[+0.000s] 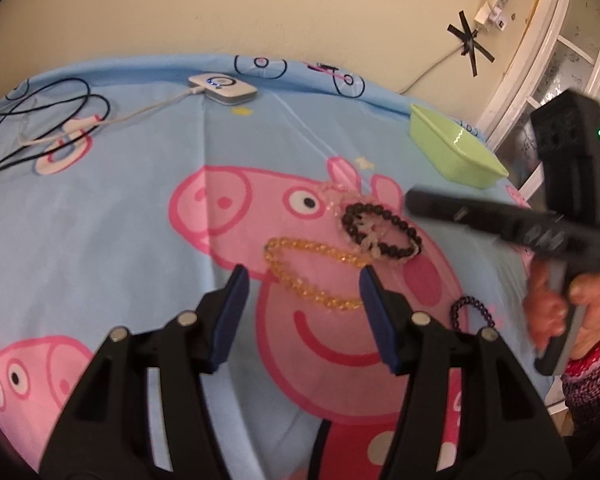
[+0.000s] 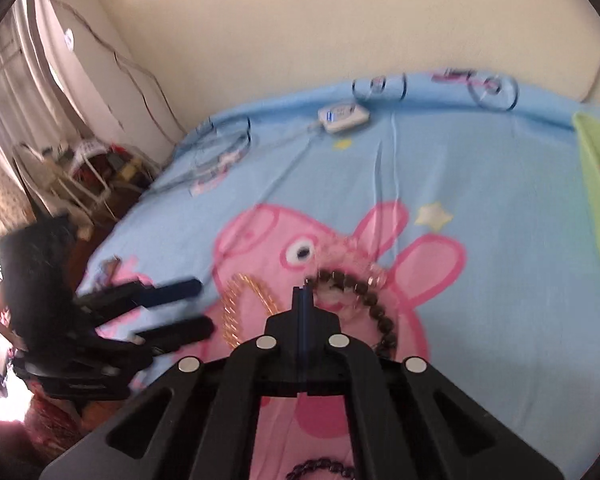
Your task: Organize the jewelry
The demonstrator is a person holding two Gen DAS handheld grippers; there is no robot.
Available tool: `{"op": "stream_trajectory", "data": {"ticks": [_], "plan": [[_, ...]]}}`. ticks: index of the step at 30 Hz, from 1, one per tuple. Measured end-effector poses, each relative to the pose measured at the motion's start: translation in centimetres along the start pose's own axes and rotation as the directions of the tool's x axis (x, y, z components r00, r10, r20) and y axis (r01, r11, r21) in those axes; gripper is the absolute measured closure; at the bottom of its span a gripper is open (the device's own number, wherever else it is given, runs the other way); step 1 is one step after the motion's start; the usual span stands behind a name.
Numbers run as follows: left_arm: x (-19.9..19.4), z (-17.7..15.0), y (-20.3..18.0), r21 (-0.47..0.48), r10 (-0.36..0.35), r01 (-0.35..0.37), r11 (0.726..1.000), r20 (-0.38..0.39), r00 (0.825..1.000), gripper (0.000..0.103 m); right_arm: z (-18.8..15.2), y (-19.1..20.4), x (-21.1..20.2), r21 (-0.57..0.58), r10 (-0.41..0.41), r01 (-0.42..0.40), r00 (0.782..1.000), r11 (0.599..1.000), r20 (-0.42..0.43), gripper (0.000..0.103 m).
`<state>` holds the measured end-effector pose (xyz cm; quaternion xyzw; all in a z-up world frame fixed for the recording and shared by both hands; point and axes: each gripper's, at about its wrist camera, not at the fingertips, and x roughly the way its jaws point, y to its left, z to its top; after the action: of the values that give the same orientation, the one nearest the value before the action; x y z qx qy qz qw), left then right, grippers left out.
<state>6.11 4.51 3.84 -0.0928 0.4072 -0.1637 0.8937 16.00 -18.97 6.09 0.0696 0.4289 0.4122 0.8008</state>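
The left gripper (image 1: 302,276), jaws spread, hangs nearest the yellow bracelet (image 1: 312,274), whose long axis runs toward lower right; the right gripper (image 2: 303,294) is pressed together, empty.

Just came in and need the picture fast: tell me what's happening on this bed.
A person is sorting bracelets on a cartoon-pig bedsheet with a gripper in each hand. The left gripper is open, hovering at the amber bracelet. The right gripper is shut, apparently empty, near the dark bead bracelet. A clear bracelet and a small dark one also lie loose. The green tray waits at the bed's far corner.
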Motion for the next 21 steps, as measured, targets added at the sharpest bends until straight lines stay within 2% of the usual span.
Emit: {"op": "stream_trajectory", "data": {"ticks": [4, 7, 12, 13, 14, 16, 19, 21], "plan": [[-1.3, 0.7, -1.5, 0.041, -0.028, 0.026, 0.999, 0.051, 0.998, 0.048, 1.9, 1.7, -4.5, -0.029, 0.053, -0.050, 0.992, 0.998, 0.113, 0.103], [-1.8, 1.2, -2.4, 0.061, -0.020, 0.016, 0.998, 0.063, 0.998, 0.048, 2.4, 2.4, -5.3, -0.047, 0.049, -0.043, 0.990, 0.998, 0.130, 0.103], [-1.1, 0.6, -0.3, -0.019, -0.013, 0.014, 1.000, 0.063, 0.998, 0.048, 0.0, 0.3, -0.1, 0.018, -0.024, 0.025, 1.000, 1.000, -0.020, 0.103], [-1.0, 0.4, 0.3, -0.034, -0.010, 0.012, 0.999, 0.064, 0.998, 0.048, -0.9, 0.3, 0.6, 0.023, -0.031, 0.032, 0.999, 0.999, -0.035, 0.084], [-0.8, 0.1, 0.8, -0.050, -0.010, 0.013, 0.999, 0.062, 0.998, 0.048, -1.2, 0.3, 1.0, 0.027, -0.032, 0.033, 0.999, 0.999, -0.037, 0.077], [-0.5, -0.1, 1.9, -0.097, -0.039, 0.043, 0.994, 0.046, 0.998, 0.048, -1.6, 0.4, 2.0, 0.023, -0.041, 0.042, 0.998, 0.999, -0.053, 0.077], [-0.8, -0.1, 2.1, -0.104, -0.061, 0.068, 0.992, 0.071, 0.996, 0.048, -1.4, 0.7, 3.4, -0.009, -0.067, 0.067, 0.994, 0.998, -0.092, 0.077], [-0.8, -0.1, 2.2, -0.101, -0.072, 0.079, 0.992, 0.075, 0.995, 0.048, -1.4, 0.7, 4.6, -0.005, -0.064, 0.064, 0.989, 0.998, -0.133, 0.089]]}}
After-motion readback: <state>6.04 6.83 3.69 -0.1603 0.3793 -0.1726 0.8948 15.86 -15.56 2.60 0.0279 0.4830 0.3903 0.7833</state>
